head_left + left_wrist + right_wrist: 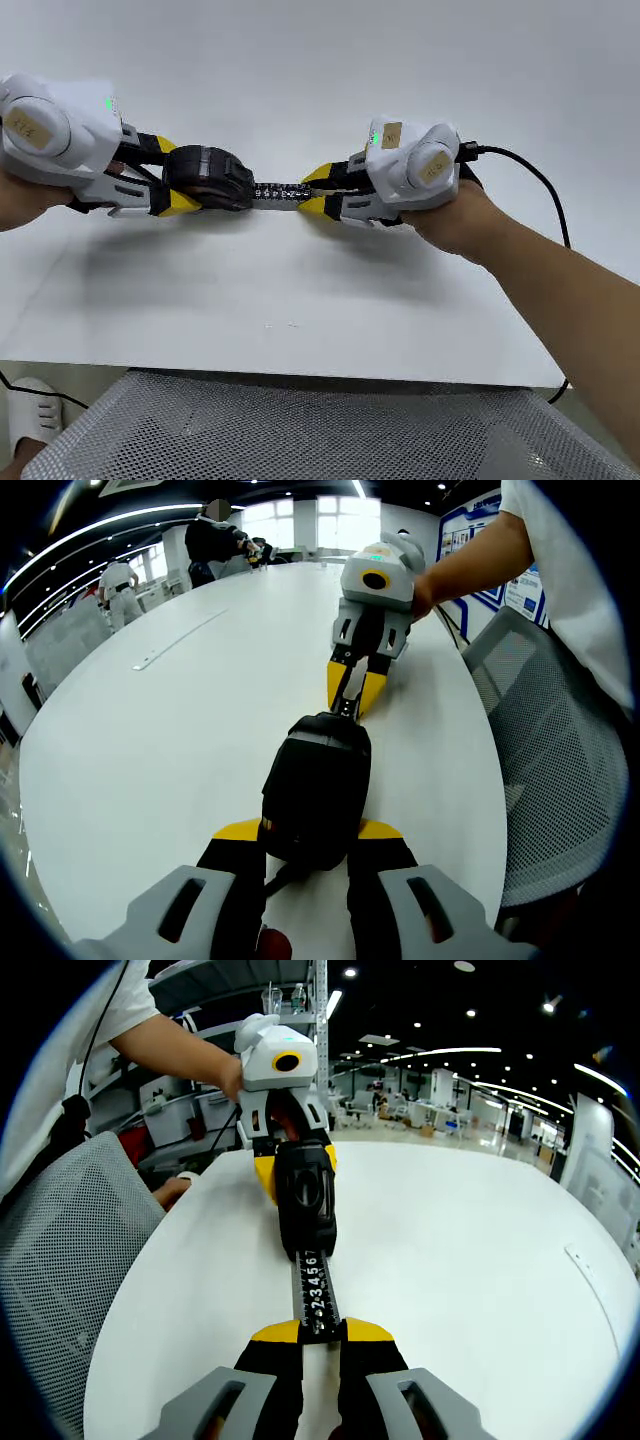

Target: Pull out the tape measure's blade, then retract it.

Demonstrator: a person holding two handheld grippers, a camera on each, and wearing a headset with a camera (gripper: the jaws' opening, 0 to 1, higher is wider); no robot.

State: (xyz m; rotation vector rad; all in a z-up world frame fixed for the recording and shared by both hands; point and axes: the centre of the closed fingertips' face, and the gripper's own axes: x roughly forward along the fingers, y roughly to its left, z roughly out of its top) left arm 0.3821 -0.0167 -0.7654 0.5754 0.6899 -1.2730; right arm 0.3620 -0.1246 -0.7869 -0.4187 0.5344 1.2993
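A black tape measure case (207, 176) is held above the white table, with my left gripper (178, 175) shut on it; in the left gripper view the case (316, 788) sits between the yellow-tipped jaws. A short length of numbered blade (279, 191) runs out to the right. My right gripper (318, 189) is shut on the blade's end. In the right gripper view the blade (316, 1288) leads from my right gripper (320, 1332) to the case (305, 1198).
The white table (300, 290) stretches wide around both grippers, its front edge near me. A grey mesh chair back (300, 430) lies below that edge. A black cable (540, 185) trails from the right gripper. People stand far off (215, 540).
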